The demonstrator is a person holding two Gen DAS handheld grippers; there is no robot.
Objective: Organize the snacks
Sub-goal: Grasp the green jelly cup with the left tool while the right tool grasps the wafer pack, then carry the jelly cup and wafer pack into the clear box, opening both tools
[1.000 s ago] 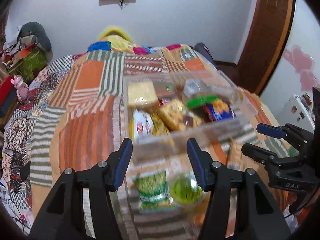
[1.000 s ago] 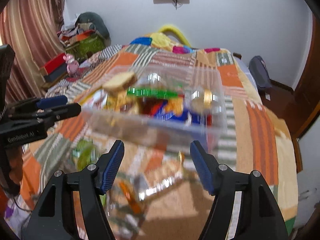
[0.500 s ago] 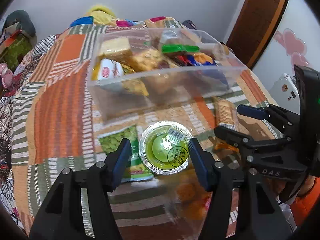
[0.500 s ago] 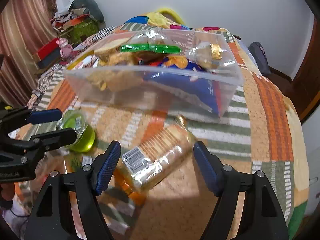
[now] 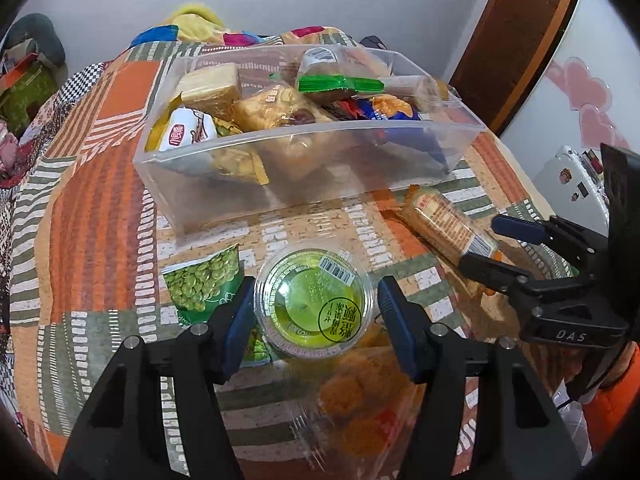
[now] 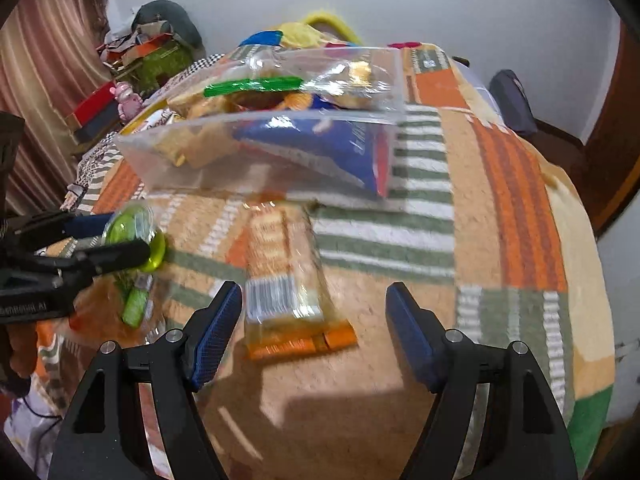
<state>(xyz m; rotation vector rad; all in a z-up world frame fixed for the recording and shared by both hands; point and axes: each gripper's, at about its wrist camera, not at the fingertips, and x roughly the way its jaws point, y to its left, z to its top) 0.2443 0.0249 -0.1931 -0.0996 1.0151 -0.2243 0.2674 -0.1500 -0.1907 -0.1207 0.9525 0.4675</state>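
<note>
Cracker pack point(image 6: 284, 276) lies lengthwise between open right tongs point(image 6: 314, 332), seemingly untouched.

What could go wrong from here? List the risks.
1. The left gripper straddles the round green jelly cup; its smooth, rounded wall might slip out as the fingers close.
2. The pea snack bag lies against the left finger and could be pinched too.
3. The right gripper is open around the cracker pack, whose crackers may crush.

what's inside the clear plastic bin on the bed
The clear bin holds a pile of snack packets: a yellow cake block, a white-and-red pack, a green-edged bag and a blue bag. Anything beneath that pile is covered.
</note>
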